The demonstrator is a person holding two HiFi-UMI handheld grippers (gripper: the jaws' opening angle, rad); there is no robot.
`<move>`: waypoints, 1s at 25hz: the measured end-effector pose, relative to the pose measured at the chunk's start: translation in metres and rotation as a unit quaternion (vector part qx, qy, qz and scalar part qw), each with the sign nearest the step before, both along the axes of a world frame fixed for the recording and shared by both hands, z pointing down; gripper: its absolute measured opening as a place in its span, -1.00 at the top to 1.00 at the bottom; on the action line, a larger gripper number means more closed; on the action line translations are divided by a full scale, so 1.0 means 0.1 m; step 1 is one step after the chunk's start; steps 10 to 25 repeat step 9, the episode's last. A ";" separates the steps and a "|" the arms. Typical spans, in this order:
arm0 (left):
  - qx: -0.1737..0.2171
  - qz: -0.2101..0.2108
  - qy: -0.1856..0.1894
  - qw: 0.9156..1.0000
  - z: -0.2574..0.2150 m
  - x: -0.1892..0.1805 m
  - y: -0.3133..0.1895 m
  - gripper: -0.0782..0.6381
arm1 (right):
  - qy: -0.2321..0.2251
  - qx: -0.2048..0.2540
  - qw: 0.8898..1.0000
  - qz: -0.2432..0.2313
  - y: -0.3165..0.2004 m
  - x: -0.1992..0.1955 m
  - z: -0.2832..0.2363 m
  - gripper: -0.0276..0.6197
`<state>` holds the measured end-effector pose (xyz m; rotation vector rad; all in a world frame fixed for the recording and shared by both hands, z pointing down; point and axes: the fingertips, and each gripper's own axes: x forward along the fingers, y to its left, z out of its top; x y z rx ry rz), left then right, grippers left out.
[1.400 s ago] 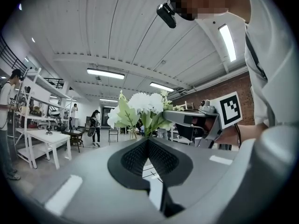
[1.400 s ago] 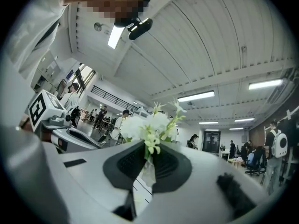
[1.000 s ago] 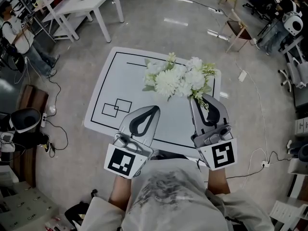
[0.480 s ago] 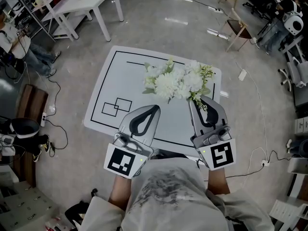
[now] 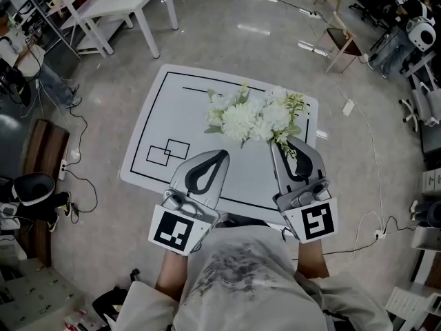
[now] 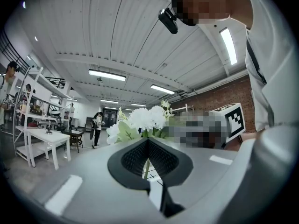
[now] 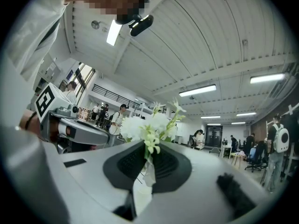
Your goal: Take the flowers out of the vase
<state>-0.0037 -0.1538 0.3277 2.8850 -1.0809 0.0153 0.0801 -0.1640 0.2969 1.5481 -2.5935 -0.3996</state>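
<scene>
A bunch of white flowers (image 5: 251,116) with green leaves stands on the white table (image 5: 162,119) toward its far right; the blooms hide the vase below. My right gripper (image 5: 281,142) reaches the bunch's near right edge and is shut on a thin green sprig (image 7: 150,146) with small pale blossoms. The bunch (image 7: 145,127) rises just beyond those jaws. My left gripper (image 5: 219,154) hovers shut and empty over the table's near middle, short of the bunch. A green stem (image 6: 145,164) shows through its narrow slit, with the blooms (image 6: 140,120) behind.
Black lines and two small rectangles (image 5: 167,154) mark the tabletop. A second white table (image 5: 131,2) stands far left, a wooden chair (image 5: 341,43) far right. Cables (image 5: 79,150) trail over the floor on the left. People (image 6: 97,127) stand in the background.
The bunch has shifted slightly toward me and left, and the right gripper's tip moved a little left with it. The left gripper has stayed in place.
</scene>
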 end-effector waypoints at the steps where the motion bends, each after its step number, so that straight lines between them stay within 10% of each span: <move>1: -0.001 0.000 0.000 1.000 0.00 0.00 0.00 0.76 | 0.000 0.000 1.000 0.000 0.00 0.00 0.00 0.79; 25: -0.002 -0.002 0.000 1.000 -0.01 0.01 -0.04 0.76 | -0.001 -0.002 1.000 -0.001 -0.03 0.01 0.00 0.79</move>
